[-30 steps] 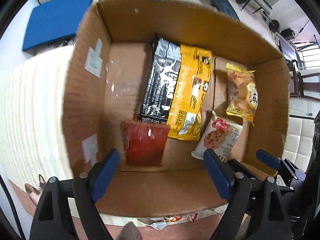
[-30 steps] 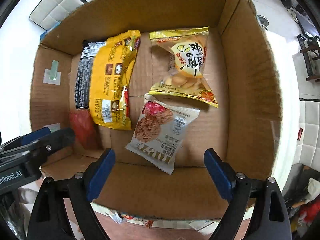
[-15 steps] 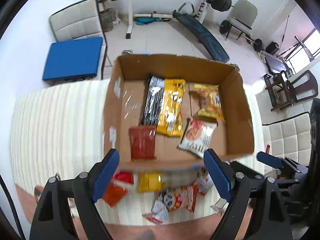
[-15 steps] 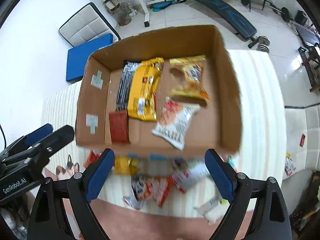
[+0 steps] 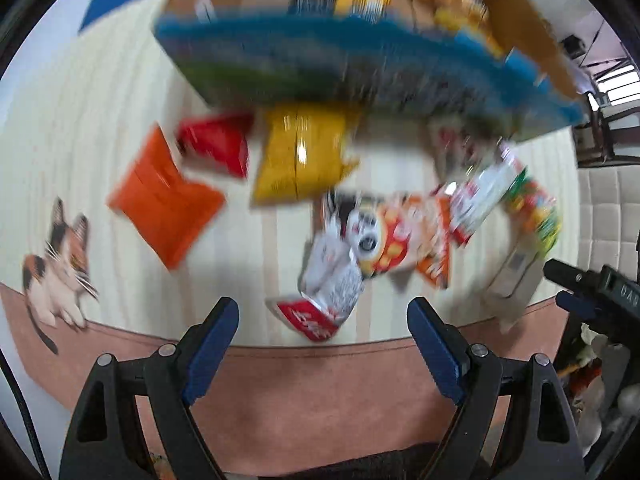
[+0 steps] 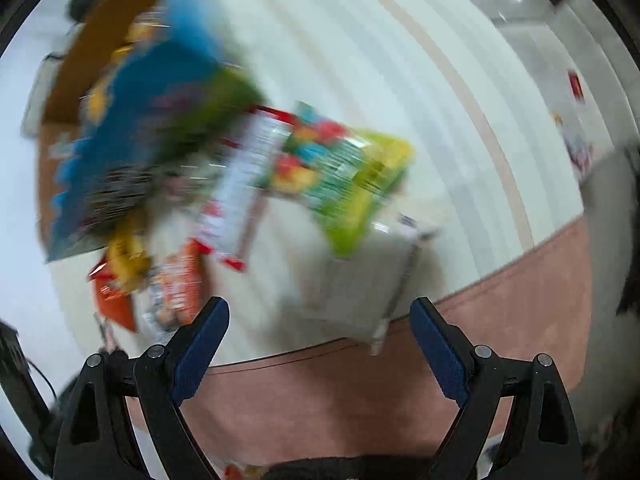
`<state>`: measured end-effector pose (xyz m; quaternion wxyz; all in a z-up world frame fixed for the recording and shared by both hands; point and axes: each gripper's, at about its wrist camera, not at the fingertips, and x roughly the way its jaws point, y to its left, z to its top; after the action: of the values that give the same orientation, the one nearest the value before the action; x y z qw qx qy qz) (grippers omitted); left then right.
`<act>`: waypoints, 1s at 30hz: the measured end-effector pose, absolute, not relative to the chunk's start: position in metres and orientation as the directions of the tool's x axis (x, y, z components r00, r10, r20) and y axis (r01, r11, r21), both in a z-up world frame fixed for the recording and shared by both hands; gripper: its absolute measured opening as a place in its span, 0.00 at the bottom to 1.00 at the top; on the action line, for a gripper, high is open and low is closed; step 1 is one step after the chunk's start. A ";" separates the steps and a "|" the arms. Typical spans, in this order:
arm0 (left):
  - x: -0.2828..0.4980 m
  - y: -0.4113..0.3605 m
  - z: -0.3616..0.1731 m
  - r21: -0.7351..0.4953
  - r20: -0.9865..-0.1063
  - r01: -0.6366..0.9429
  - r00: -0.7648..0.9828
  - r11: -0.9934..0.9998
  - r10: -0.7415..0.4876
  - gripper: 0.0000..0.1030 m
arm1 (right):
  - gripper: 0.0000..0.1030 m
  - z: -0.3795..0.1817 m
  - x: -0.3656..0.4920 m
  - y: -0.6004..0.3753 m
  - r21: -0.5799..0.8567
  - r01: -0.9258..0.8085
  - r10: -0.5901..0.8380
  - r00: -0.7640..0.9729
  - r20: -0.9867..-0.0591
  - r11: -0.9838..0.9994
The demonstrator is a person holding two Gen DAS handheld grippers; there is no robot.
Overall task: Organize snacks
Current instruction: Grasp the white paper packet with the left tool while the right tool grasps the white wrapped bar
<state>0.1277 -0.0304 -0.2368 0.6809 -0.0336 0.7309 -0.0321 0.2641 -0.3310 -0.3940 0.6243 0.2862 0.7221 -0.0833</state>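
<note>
Left wrist view, tongs (image 5: pixel 323 318) pulled back from box (image 5: pixel 360 60), loose snacks (image 5: pixel 384 236) ahead

A desk (image 5: pixel 60 128) covered with a cream, ribbed cloth is shown, with a pinkish-brown border along its near edge and a printed calico cat (image 5: pixel 56 248) at the left. Motion blur softens both views. A cardboard box (image 5: pixel 360 60) with a blue and green printed outer face rests at the far side. In front of it, loose snack packets lie scattered on the cloth: an orange packet (image 5: pixel 164 204), a red packet (image 5: pixel 216 148), a yellow packet (image 5: pixel 304 156), a white and red packet (image 5: pixel 328 292), an orange cartoon-printed packet (image 5: pixel 400 236), a green multicoloured packet (image 6: pixel 352 184) and a pale grey packet (image 6: pixel 368 280) near the desk's edge.
</note>
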 end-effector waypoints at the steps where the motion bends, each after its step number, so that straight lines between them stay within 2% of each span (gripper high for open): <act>1: 0.126 -0.033 -0.245 -0.091 -0.992 -0.003 -0.082 0.996 -0.091 0.84 | 0.91 -0.402 0.262 -0.334 0.227 0.527 0.307 -0.069 -0.949 0.819; 14: 0.130 -0.063 -0.300 -0.036 -0.986 0.061 -0.163 0.997 -0.025 0.83 | 0.91 -0.439 0.260 -0.341 0.182 0.549 0.295 -0.124 -0.947 0.816; 17: 0.132 -0.068 -0.304 -0.027 -0.986 0.064 -0.164 0.998 -0.017 0.77 | 0.91 -0.441 0.260 -0.340 0.175 0.550 0.291 -0.130 -0.948 0.816; 21: 0.138 -0.069 -0.309 -0.023 -0.986 0.059 -0.164 0.998 -0.013 0.76 | 0.90 -0.445 0.259 -0.347 0.176 0.552 0.294 -0.132 -0.947 0.815; 22: 0.140 -0.070 -0.309 -0.022 -0.986 0.058 -0.164 0.998 -0.012 0.72 | 0.88 -0.444 0.259 -0.346 0.176 0.552 0.294 -0.132 -0.947 0.815; 23: 0.142 -0.070 -0.309 -0.018 -0.986 0.058 -0.168 0.998 -0.008 0.62 | 0.88 -0.444 0.260 -0.345 0.176 0.552 0.294 -0.132 -0.947 0.815; 24: 0.151 -0.063 -0.311 -0.018 -0.983 0.061 -0.181 0.998 -0.007 0.61 | 0.87 -0.445 0.261 -0.345 0.174 0.549 0.291 -0.133 -0.947 0.817; 26: 0.158 -0.061 -0.315 -0.021 -0.983 0.058 -0.186 0.998 -0.010 0.60 | 0.80 -0.447 0.263 -0.342 0.165 0.542 0.284 -0.142 -0.948 0.824; 30: 0.159 -0.058 -0.317 -0.036 -0.975 0.069 -0.222 0.997 -0.020 0.55 | 0.77 -0.447 0.268 -0.329 0.138 0.526 0.255 -0.156 -0.954 0.839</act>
<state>0.1594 -0.0582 -0.3172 0.6236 0.0155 0.7808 -0.0356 0.2685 -0.3290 -0.4474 0.5954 0.2595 0.7517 -0.1139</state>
